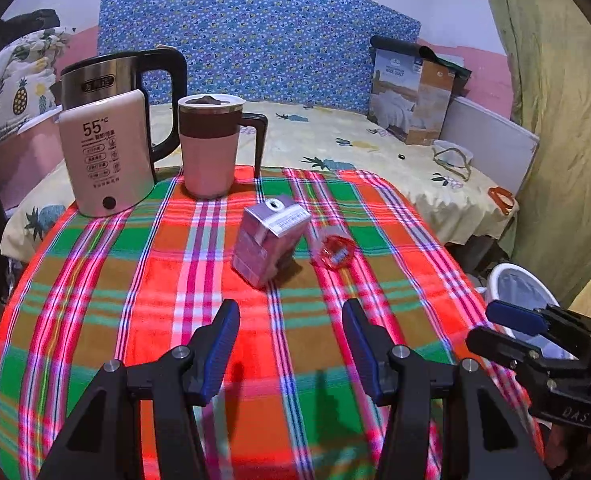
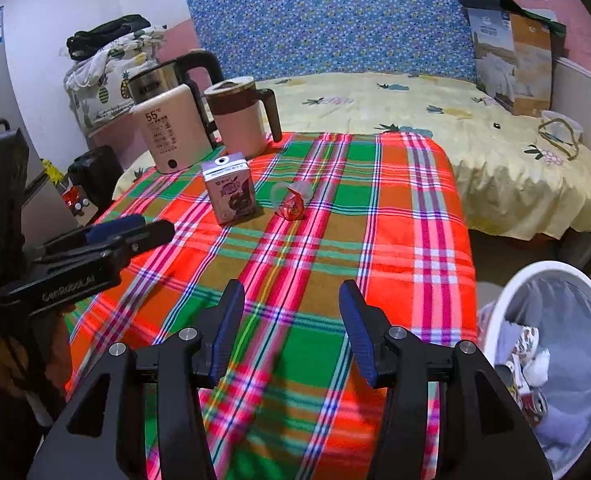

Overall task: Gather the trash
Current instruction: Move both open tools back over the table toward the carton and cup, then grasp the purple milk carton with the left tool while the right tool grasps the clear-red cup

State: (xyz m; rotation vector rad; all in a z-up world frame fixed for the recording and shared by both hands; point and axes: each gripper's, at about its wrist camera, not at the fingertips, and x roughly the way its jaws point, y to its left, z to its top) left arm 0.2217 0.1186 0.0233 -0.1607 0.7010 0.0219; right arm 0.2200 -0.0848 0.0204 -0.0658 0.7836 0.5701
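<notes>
The left claw [image 1: 290, 322] stood open with nothing between its blue pads, hanging over the plaid-covered counter [image 1: 135, 280]. Ahead of it, a little left of its centre line, a purple carton [image 1: 267, 240] stood upright on the cloth, apart from the fingertips. Just right of the carton, almost touching it, a clear cup [image 1: 332, 249] with a red end lay on its side, also ahead of the claw and clear of it.

The right claw [image 2: 291, 308] was likewise open and empty above the counter. From it, the carton [image 2: 231, 188] and the cup [image 2: 292, 200] sat well ahead, the carton to the left of its line and the cup nearly straight on. A white bin [image 2: 555, 344] stood below and to the right of this claw, off the counter's edge, with crumpled wrappers inside.

A kettle [image 1: 107, 152] and a pink mug [image 1: 211, 146] stood beyond the carton at the counter's far left.
</notes>
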